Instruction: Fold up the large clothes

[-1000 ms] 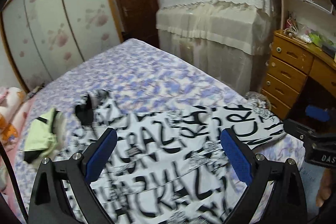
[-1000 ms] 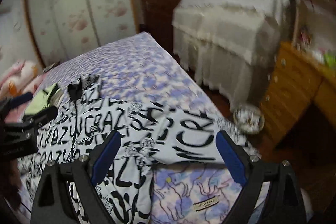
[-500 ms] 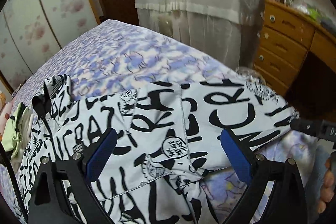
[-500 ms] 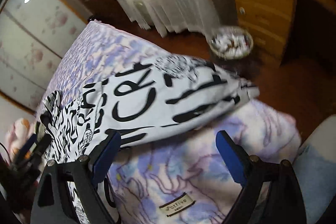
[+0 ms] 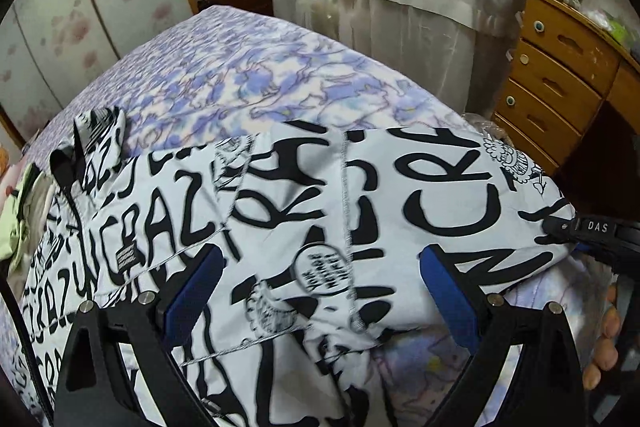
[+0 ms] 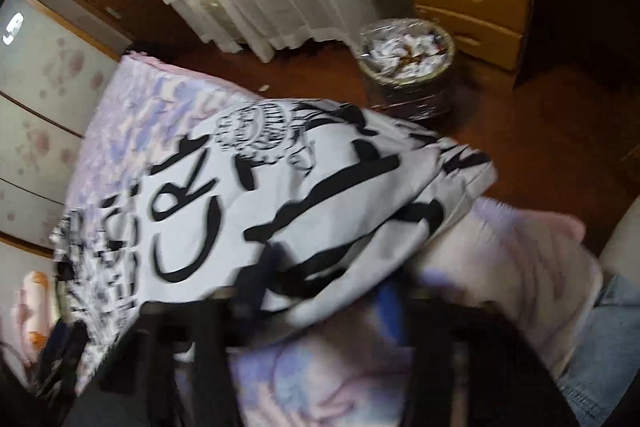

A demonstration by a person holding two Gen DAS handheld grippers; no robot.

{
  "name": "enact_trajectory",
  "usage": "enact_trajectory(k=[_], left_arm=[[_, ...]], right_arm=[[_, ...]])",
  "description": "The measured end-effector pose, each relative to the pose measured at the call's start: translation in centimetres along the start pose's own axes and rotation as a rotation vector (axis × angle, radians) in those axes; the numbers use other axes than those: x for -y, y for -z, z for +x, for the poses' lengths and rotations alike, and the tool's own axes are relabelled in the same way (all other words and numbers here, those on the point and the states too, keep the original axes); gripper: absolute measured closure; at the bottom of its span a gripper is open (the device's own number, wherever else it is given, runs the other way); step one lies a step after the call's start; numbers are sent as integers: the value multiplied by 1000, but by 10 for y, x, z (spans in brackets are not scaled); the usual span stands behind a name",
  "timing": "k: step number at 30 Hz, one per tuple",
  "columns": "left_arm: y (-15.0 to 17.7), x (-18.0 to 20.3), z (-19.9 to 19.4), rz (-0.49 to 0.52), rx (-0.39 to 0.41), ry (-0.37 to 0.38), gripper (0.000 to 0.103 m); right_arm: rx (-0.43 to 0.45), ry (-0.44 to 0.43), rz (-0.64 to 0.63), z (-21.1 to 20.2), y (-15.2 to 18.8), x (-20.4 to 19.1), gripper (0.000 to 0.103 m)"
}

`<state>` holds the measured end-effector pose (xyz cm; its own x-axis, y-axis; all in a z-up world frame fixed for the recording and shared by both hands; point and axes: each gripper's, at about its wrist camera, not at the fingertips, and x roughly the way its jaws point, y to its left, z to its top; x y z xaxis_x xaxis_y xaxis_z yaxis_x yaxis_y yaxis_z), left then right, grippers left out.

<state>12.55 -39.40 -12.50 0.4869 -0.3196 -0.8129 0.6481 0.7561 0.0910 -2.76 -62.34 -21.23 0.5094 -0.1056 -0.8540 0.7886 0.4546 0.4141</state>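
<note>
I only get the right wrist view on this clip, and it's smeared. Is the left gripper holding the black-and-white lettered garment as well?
Observer: No. The left gripper hovers open above the black-and-white lettered garment, fingers wide apart.
Operator: Where does the right gripper bite?
Observer: In the left wrist view, the right gripper pinches the garment's outer end, at the edge of the purple-patterned bed.
Operator: Anything else lying on the bed?
Observer: A crumpled lime-green garment lies just past the lettered garment's opposite end.
</note>
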Motion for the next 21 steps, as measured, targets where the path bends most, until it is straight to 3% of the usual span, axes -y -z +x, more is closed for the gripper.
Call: enact_trajectory(k=[2,5,8,13,15,18,21], left_arm=[[3,-12,-5,-21,-5,-7,5],[11,-39,-18,-74,-7,-21,5],[23,-77,-36,-151,-3,-47,5],[49,-139,-66,-289,26,-106,5],[63,-168,-75,-359,30,-124,5],[86,-205,-79,-452,12,-137,5],[109,-230,-70,-509,-32,-142,5]], right_arm=[[72,-1,-21,-16,-2,-10,95],[238,7,-132,-58,0,-46,97],[363,-100,-273,-101,7,-99,97],[452,-221,-608,-132,53,-208,97],[437,-254,-730,-128,79,-243,97],[349,-302,-874,-104,119,-276,96],[182,-300,-1010,-57,169,-297,95]])
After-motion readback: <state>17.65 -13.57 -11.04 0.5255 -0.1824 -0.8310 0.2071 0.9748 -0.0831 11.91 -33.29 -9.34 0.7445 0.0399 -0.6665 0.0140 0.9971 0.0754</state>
